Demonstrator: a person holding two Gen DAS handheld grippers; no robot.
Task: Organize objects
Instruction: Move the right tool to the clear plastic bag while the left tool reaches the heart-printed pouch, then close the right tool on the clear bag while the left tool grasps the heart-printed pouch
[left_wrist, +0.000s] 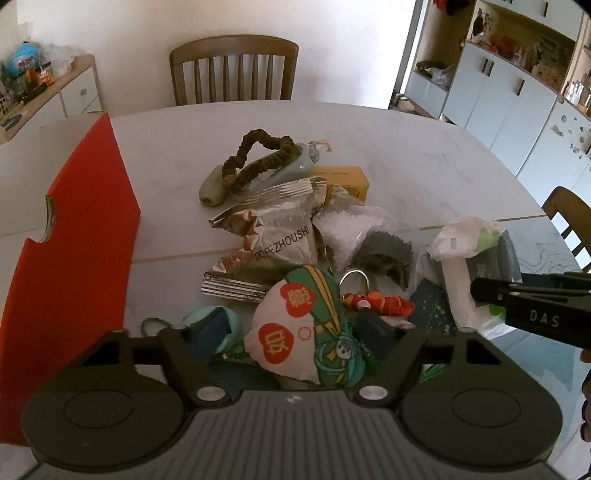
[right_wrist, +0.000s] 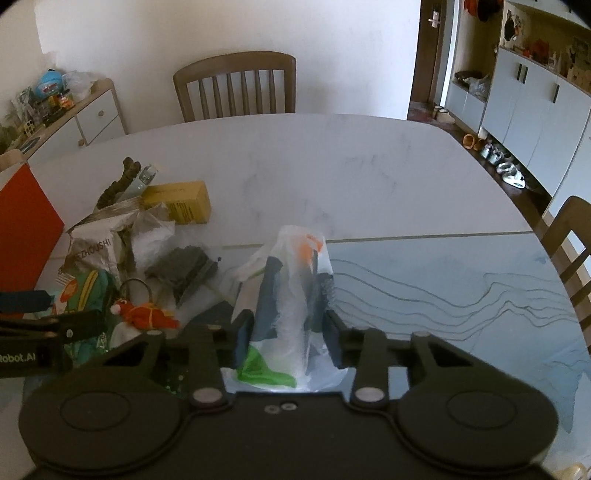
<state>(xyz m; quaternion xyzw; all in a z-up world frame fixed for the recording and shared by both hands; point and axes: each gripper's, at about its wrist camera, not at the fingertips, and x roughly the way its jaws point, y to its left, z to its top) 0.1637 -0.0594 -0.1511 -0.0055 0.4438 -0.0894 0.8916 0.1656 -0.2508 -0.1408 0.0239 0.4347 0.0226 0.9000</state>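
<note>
Clutter heaped mid-table: foil snack packet, brown scrunchie, yellow box, stuffed charm at lower centre of the left wrist view, red board along the left edge. Left gripper fingers apart, flanking the charm, contact unclear. Right gripper fingers clamped on the white plastic bag, centre of the right wrist view.

Left gripper tilts downward, fingers spread wide; right gripper tilts likewise, fingers narrowed.
</note>
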